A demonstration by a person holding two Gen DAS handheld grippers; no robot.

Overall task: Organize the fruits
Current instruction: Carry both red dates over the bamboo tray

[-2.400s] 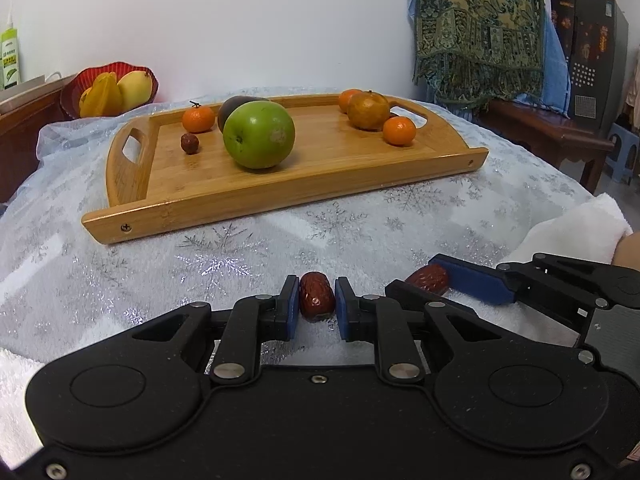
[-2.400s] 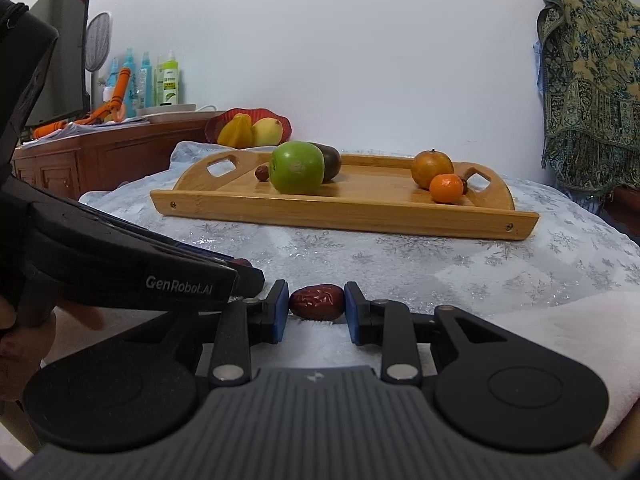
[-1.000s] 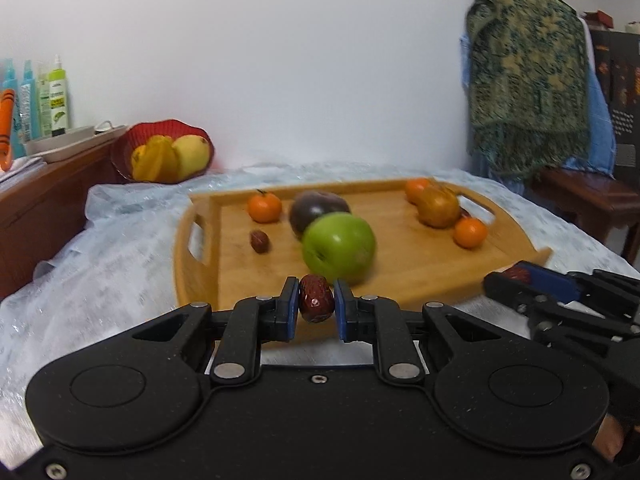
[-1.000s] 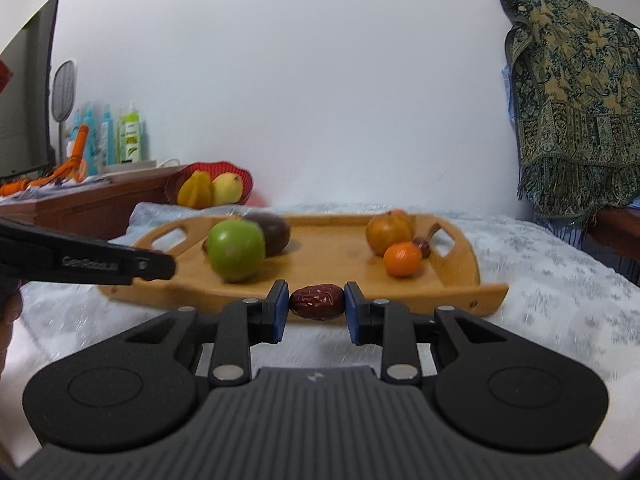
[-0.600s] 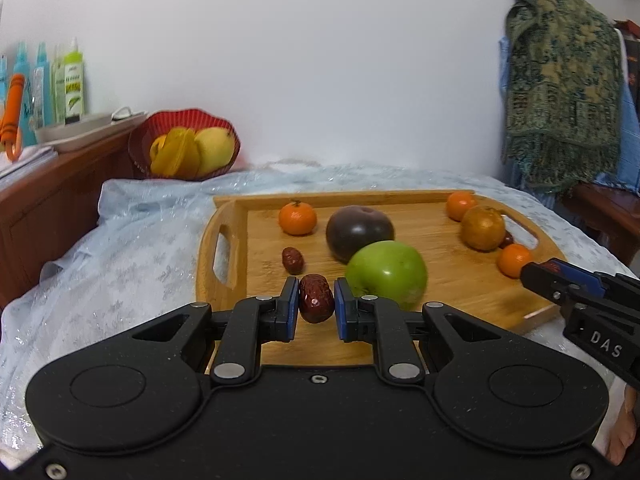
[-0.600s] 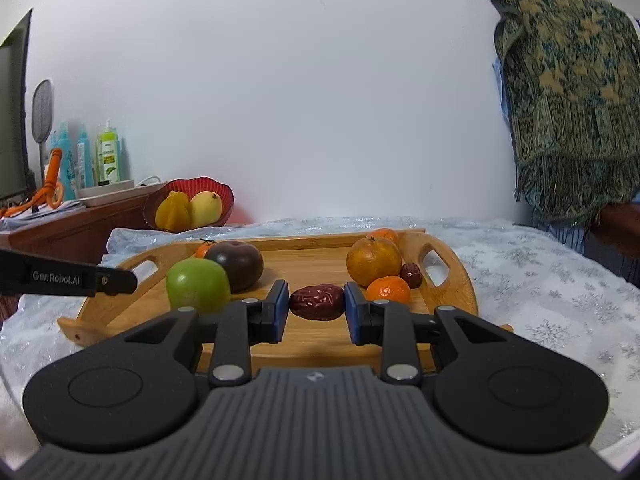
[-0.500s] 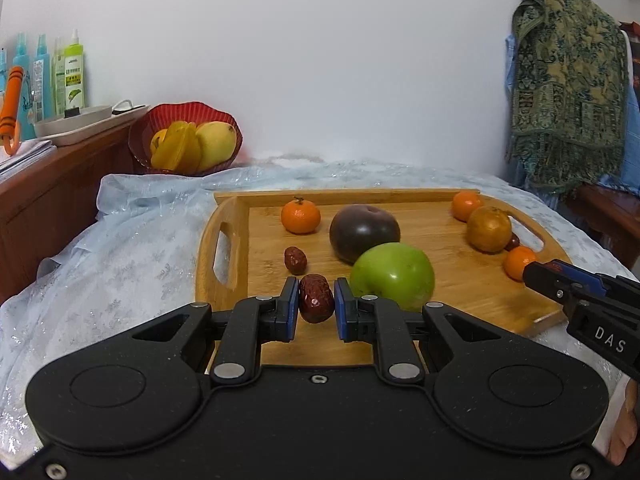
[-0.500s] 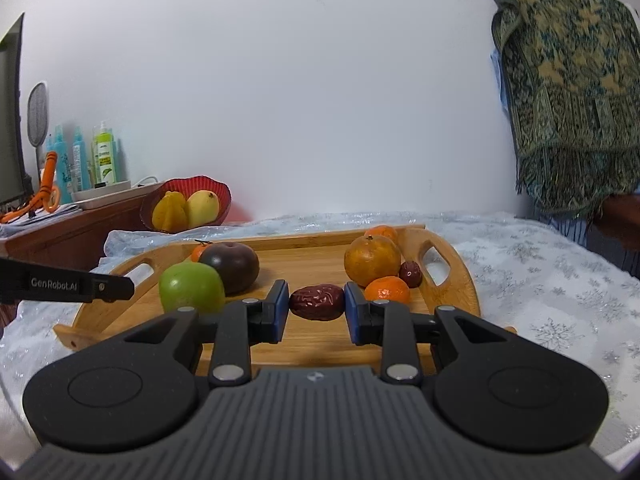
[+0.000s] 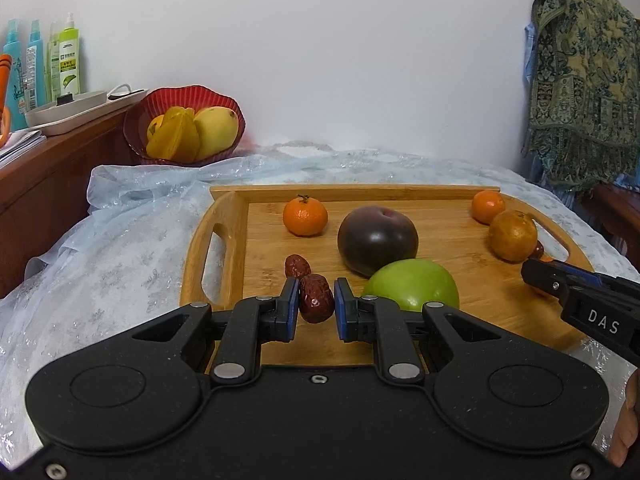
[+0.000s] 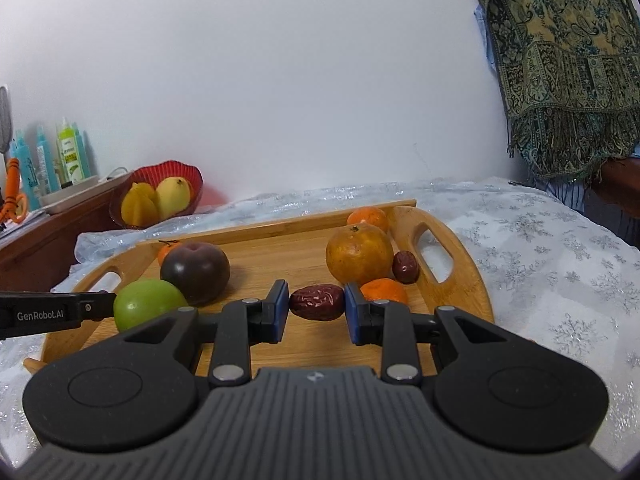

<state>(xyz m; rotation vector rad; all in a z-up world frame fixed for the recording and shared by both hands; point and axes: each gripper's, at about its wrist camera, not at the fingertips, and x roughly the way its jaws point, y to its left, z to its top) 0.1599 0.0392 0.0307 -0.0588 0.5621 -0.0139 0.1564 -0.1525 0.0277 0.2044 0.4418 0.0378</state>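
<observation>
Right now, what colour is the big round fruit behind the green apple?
Dark purple, nearly black; the left wrist view shows it best.

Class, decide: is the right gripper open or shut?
Shut: the right gripper has its blue pads pressing a red date between them.

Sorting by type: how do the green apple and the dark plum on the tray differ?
The apple is bright green; the plum is dark purple-brown. The apple sits nearer the tray's front edge, the plum behind it. Both are round, glossy, similar in size and sit close together.
</observation>
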